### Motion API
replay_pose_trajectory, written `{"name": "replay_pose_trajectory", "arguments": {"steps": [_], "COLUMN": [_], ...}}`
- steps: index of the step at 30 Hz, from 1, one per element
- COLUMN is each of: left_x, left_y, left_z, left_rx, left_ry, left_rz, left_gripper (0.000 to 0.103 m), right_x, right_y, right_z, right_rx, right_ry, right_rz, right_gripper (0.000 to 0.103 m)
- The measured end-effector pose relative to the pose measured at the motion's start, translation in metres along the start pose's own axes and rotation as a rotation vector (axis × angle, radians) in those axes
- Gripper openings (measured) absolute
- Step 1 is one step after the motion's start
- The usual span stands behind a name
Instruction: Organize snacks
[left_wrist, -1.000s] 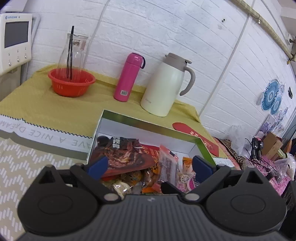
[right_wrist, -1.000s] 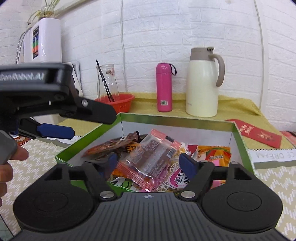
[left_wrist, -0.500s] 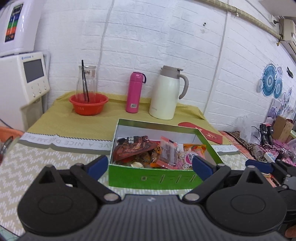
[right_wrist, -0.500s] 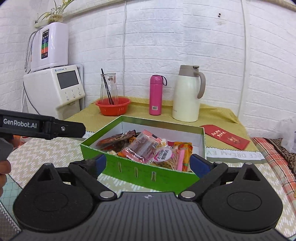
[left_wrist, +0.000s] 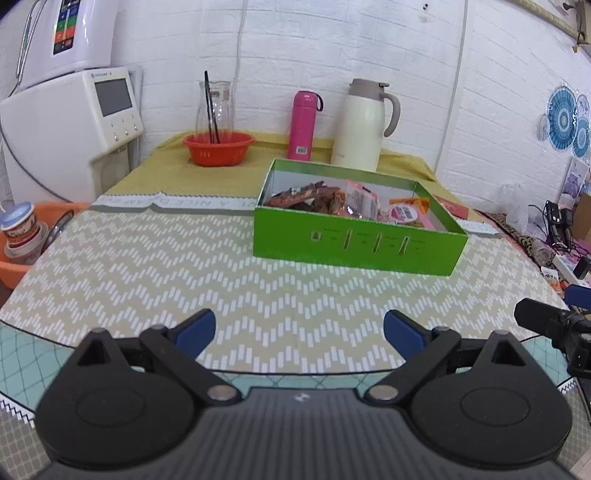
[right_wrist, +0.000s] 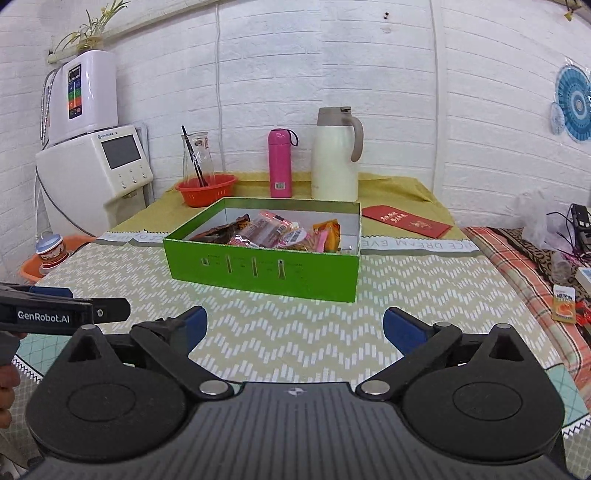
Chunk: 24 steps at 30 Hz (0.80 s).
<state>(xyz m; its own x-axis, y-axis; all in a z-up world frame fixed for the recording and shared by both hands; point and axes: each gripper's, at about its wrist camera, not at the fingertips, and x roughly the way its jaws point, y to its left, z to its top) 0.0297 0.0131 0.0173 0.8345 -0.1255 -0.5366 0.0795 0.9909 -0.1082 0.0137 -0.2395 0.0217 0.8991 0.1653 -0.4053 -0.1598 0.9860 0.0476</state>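
A green box (left_wrist: 354, 247) stands on the zigzag-patterned table and holds several snack packets (left_wrist: 358, 201). It also shows in the right wrist view (right_wrist: 266, 271), with the packets (right_wrist: 273, 232) inside. My left gripper (left_wrist: 297, 330) is open and empty, well back from the box near the table's front edge. My right gripper (right_wrist: 293, 326) is open and empty too, at about the same distance. The left gripper's side (right_wrist: 55, 314) shows at the left of the right wrist view.
At the back stand an orange basket with a glass jar (left_wrist: 218, 147), a pink bottle (left_wrist: 303, 125) and a cream jug (left_wrist: 364, 125). A red envelope (right_wrist: 406, 221) lies right of the box. A white dispenser (left_wrist: 74, 122) and an orange tub (left_wrist: 14, 243) are at the left.
Both grippers have pulled back from over the box to the table's front edge. The box now looks smaller and farther away. Both stay open and empty.
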Motion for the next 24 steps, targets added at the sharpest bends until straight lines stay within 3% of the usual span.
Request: {"name": "replay_pose_trajectory", "arguments": {"steps": [10, 24], "left_x": [-0.003, -0.007], "left_y": [0.0, 0.0], "left_z": [-0.008, -0.011], "left_rx": [0.012, 0.016], "left_ry": [-0.015, -0.023], "left_rz": [0.023, 0.015], "left_gripper": [0.096, 0.096], "right_x": [0.009, 0.011], "right_y": [-0.001, 0.004], "right_z": [-0.029, -0.033], "right_rx": [0.004, 0.004], "right_ry": [0.044, 0.054], "right_rz": [-0.077, -0.075], "right_gripper": [0.103, 0.103]}}
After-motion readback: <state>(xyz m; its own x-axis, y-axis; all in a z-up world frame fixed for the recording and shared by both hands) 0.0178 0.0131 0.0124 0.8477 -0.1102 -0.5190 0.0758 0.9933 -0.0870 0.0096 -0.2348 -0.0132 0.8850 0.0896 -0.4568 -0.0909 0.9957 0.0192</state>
